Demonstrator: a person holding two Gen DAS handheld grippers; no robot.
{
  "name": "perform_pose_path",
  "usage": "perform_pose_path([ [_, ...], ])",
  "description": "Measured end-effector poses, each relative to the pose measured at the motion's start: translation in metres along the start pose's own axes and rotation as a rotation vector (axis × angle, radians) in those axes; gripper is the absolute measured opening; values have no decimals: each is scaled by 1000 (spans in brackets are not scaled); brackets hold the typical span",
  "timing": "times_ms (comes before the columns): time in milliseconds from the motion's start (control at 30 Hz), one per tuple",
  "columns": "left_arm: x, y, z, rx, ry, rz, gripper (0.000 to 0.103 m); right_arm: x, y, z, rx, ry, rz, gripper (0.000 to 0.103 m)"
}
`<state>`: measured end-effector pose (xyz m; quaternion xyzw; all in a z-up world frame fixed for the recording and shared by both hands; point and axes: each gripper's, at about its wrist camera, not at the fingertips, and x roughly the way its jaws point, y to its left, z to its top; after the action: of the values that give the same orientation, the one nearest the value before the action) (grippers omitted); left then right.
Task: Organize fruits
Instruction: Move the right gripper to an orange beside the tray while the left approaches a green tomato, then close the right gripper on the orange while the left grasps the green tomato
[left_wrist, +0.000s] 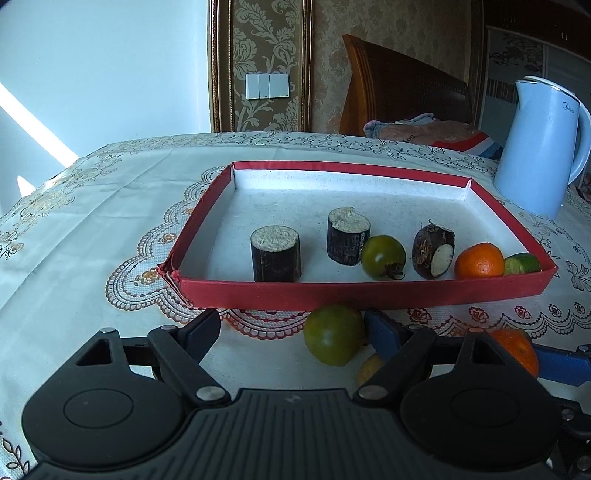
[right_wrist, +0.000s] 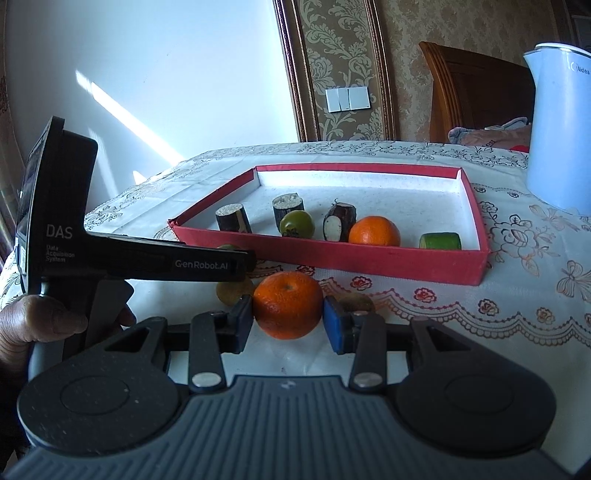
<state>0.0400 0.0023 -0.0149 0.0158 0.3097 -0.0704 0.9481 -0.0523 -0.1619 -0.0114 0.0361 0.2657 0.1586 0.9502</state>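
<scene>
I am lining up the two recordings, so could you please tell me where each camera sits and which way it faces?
Left wrist: on the left tool, low over the tablecloth, facing the red shallow cardboard tray; its open black fingers show, a green round tomato ahead.
Right wrist: on the right tool, facing the same tray; its blue pads sit either side of an orange round mandarin; the left tool's body and a hand show.
Shared: tray, its fruit, pale blue plastic kettle.
</scene>
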Motion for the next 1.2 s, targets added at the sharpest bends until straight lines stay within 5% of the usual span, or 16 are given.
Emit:
perform_pose_path([
  [133,3,3,-1,-19,12,-18,79,1,-1,0,5,0,6,39],
  [500,-1,-2,-3,4,-10,-17,41,1,-4,-1,22,-5,13,38],
  [1200,-18,-5,-5,14,-109,30,27,3,1,-2,-6,1,-6,38],
])
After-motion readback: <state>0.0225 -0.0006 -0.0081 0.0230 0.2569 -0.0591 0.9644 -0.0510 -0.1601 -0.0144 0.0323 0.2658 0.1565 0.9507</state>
